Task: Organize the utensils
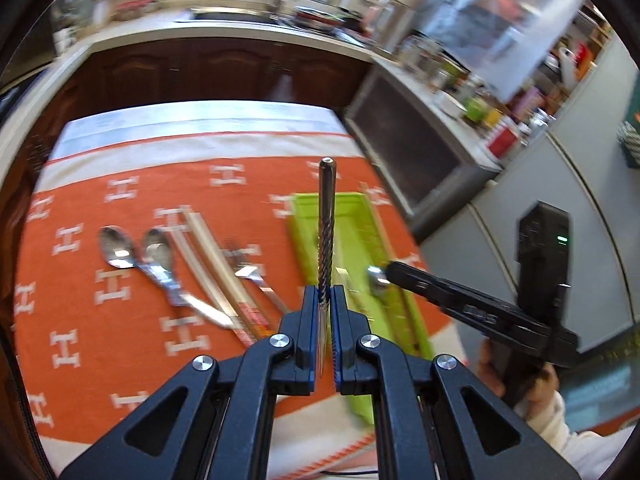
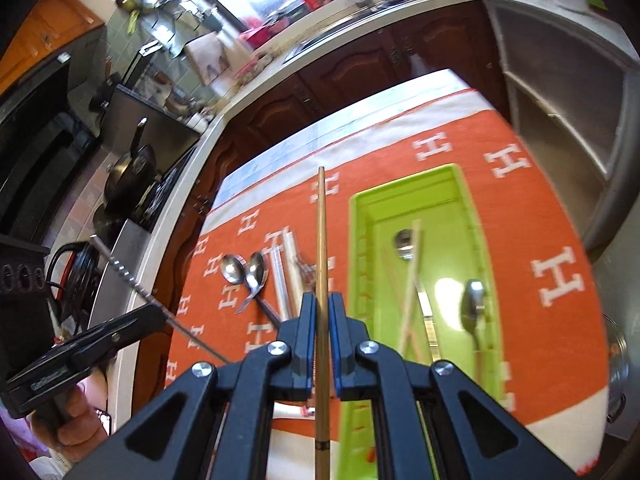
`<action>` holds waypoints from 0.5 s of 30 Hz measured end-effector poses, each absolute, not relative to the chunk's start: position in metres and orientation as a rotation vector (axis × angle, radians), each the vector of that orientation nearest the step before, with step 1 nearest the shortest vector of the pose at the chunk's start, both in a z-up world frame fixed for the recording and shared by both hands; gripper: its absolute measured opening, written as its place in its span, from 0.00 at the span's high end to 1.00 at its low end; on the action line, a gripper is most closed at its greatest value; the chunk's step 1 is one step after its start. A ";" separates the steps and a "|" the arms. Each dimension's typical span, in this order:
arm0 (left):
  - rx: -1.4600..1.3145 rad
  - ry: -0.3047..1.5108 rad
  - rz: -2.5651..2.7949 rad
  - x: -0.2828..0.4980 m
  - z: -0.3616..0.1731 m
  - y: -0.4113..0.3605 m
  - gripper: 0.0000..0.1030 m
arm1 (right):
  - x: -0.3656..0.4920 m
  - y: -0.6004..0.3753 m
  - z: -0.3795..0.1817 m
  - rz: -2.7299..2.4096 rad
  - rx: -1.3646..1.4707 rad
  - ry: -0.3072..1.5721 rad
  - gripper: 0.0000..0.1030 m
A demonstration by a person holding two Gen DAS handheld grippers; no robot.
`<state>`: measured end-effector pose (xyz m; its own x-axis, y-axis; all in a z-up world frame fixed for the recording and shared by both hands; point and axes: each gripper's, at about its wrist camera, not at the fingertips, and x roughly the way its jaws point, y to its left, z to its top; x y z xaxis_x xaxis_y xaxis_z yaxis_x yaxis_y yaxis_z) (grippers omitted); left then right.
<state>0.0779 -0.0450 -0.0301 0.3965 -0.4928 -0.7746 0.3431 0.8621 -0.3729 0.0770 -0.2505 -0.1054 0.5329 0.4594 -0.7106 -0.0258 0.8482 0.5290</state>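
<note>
My left gripper [image 1: 324,294] is shut on a twisted metal chopstick [image 1: 326,220] held above the cloth, over the green tray [image 1: 304,248]. In the right wrist view the left gripper [image 2: 160,312] shows at the left with that metal chopstick [image 2: 124,276]. My right gripper [image 2: 322,300] is shut on a wooden chopstick [image 2: 321,240], left of the green tray [image 2: 448,192]. The tray holds two spoons [image 2: 404,242], and chopsticks [image 2: 412,280]. On the cloth lie two spoons [image 1: 116,246], pale chopsticks [image 1: 212,260] and a fork [image 1: 250,270]. The right gripper [image 1: 386,274] appears in the left wrist view.
An orange cloth with white H marks [image 1: 80,300] covers the table. Dark wooden cabinets [image 1: 200,68] and a cluttered counter stand behind. A grey shelf unit [image 2: 560,100] is right of the table. Pans [image 2: 128,172] sit on a stove at left.
</note>
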 end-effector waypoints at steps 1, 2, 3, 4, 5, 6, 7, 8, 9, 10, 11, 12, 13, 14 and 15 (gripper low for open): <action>-0.158 1.046 -0.561 0.079 -0.029 -0.053 0.97 | 0.076 -0.257 -0.107 0.284 0.498 0.974 0.94; -0.156 1.064 -0.595 0.080 -0.030 -0.063 0.97 | 0.076 -0.262 -0.108 0.268 0.498 0.977 0.94; -0.157 1.087 -0.620 0.083 -0.033 -0.072 0.97 | 0.076 -0.268 -0.111 0.253 0.497 0.983 0.94; -0.153 1.109 -0.638 0.087 -0.037 -0.082 0.97 | 0.076 -0.271 -0.114 0.238 0.495 0.988 0.94; -0.146 1.123 -0.641 0.089 -0.042 -0.089 0.97 | 0.076 -0.274 -0.117 0.223 0.488 0.992 0.94; -0.138 1.143 -0.641 0.094 -0.049 -0.097 0.97 | 0.076 -0.276 -0.120 0.208 0.479 0.996 0.94; -0.140 1.163 -0.639 0.097 -0.055 -0.105 0.97 | 0.077 -0.279 -0.123 0.197 0.469 1.003 0.94; -0.150 1.197 -0.637 0.104 -0.065 -0.113 0.97 | 0.077 -0.280 -0.125 0.190 0.460 1.009 0.94; -0.154 1.218 -0.629 0.110 -0.073 -0.118 0.97 | 0.078 -0.281 -0.128 0.182 0.445 1.019 0.94; -0.152 1.232 -0.615 0.114 -0.081 -0.122 0.97 | 0.079 -0.282 -0.131 0.175 0.427 1.026 0.94; -0.145 1.241 -0.592 0.118 -0.090 -0.126 0.97 | 0.081 -0.282 -0.133 0.163 0.412 1.033 0.93; -0.136 1.251 -0.569 0.122 -0.098 -0.129 0.96 | 0.081 -0.283 -0.135 0.152 0.404 1.038 0.93; -0.127 1.265 -0.552 0.125 -0.105 -0.131 0.96 | 0.083 -0.284 -0.138 0.137 0.399 1.048 0.93; -0.122 1.272 -0.542 0.125 -0.110 -0.133 0.96 | 0.084 -0.286 -0.141 0.134 0.401 1.060 0.92; -0.116 1.278 -0.527 0.126 -0.115 -0.134 0.93 | 0.085 -0.288 -0.143 0.135 0.411 1.069 0.91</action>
